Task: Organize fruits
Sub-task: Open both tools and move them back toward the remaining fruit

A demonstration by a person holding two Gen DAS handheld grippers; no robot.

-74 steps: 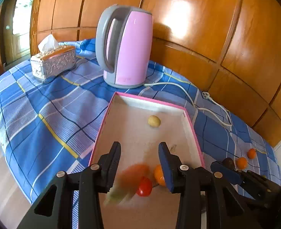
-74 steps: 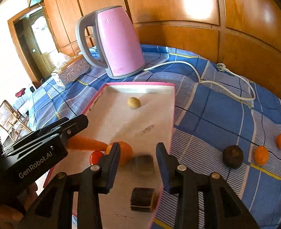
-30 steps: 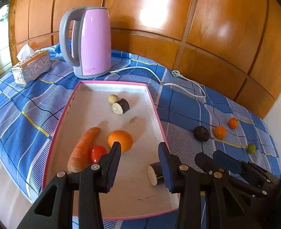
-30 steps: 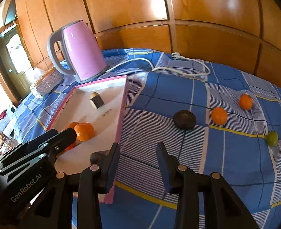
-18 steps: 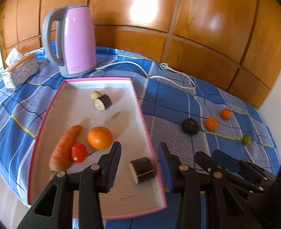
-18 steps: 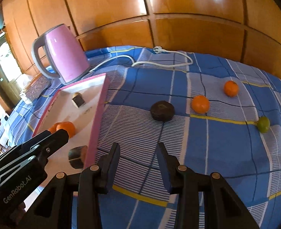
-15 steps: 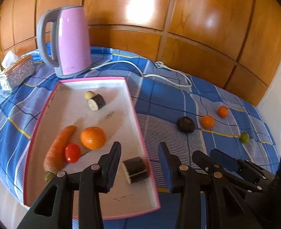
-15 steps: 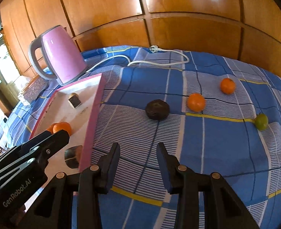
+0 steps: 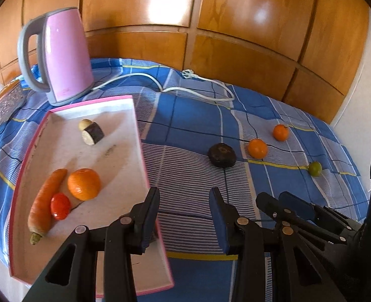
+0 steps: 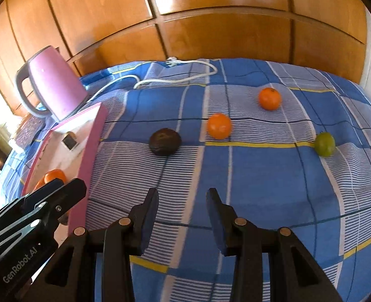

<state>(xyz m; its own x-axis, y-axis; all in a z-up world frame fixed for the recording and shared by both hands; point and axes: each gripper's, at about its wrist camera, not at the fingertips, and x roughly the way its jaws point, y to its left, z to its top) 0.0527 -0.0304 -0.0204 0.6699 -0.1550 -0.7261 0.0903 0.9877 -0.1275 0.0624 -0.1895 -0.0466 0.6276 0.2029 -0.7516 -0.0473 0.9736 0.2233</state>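
Left gripper (image 9: 184, 216) hangs with its black jaws parted and nothing between them, just air over the striped patch of the blue checked tablecloth (image 9: 193, 115), its left finger over the right rim of the pink-edged white tray (image 9: 140, 136). Right gripper (image 10: 182, 217) shows the same: jaws spread, empty, touching nothing, cloth below. On the left gripper's side, seen from the right wrist, white lettering reads "GenRobot.AI".

Ahead of the right jaws lies a dark brown round fruit (image 10: 164, 141), then an orange tangerine (image 10: 219, 125), a second tangerine (image 10: 269, 98) further back, and a small green lime (image 10: 324, 144) off to the right, all loose on the cloth, well apart.

In the tray: a long orange carrot (image 9: 45, 203) touching a small red tomato (image 9: 60, 205), a big orange (image 9: 84, 184) just beside them, and at the far end a dark-skinned cut chunk (image 9: 93, 134) against a small tan round fruit (image 9: 84, 124).

Behind the tray stands a pink electric kettle with grey handle (image 9: 59, 55), its white cord (image 9: 198, 93) trailing across the cloth.
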